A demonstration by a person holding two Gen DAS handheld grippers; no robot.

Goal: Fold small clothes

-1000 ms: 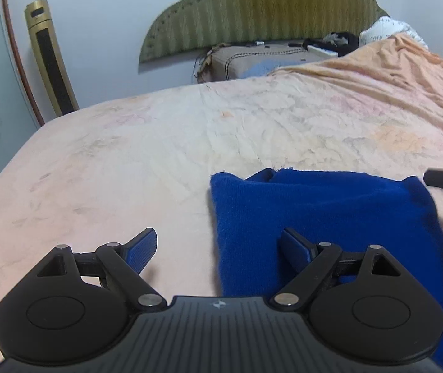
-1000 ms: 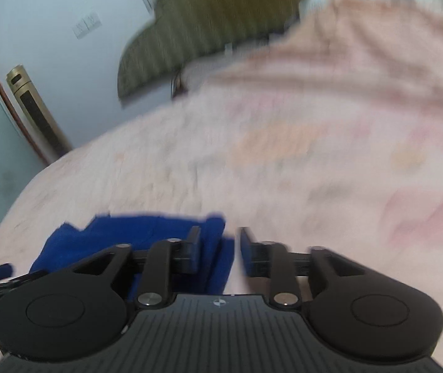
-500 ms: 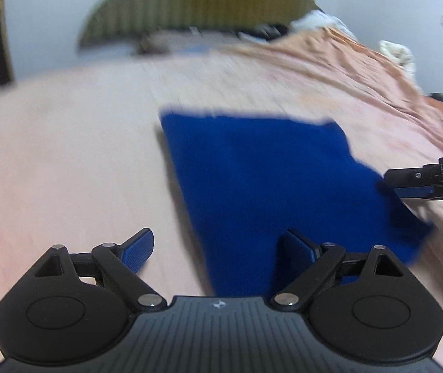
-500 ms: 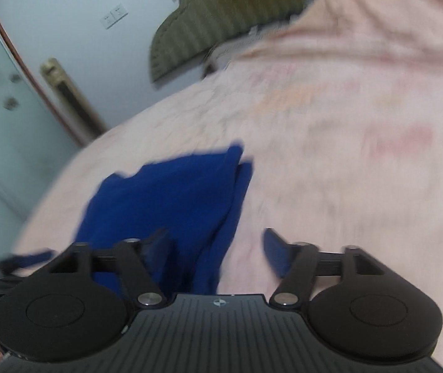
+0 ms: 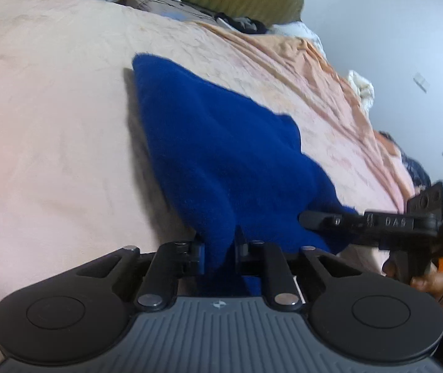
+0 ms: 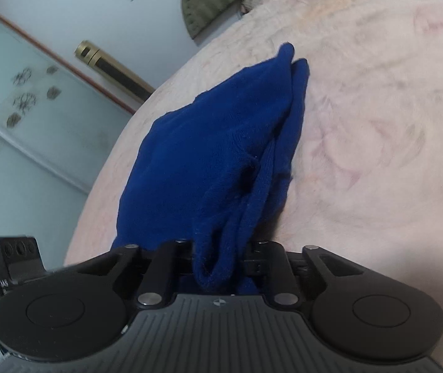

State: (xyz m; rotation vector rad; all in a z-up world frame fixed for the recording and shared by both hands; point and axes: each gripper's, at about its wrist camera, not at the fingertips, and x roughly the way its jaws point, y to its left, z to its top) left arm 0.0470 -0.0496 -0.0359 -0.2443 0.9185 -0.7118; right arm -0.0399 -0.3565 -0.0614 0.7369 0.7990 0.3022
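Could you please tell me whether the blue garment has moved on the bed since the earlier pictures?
Yes. The blue garment lay flat on the bedsheet; now its near edge is lifted off it, pinched by the closing left gripper and right gripper.

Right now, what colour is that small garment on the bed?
Deep solid blue, no pattern; the garment shows best in the right wrist view.

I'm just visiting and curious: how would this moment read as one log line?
step: grasp near edge | item: blue fleece garment on peach bedsheet | left claw: closing on garment | right claw: closing on garment
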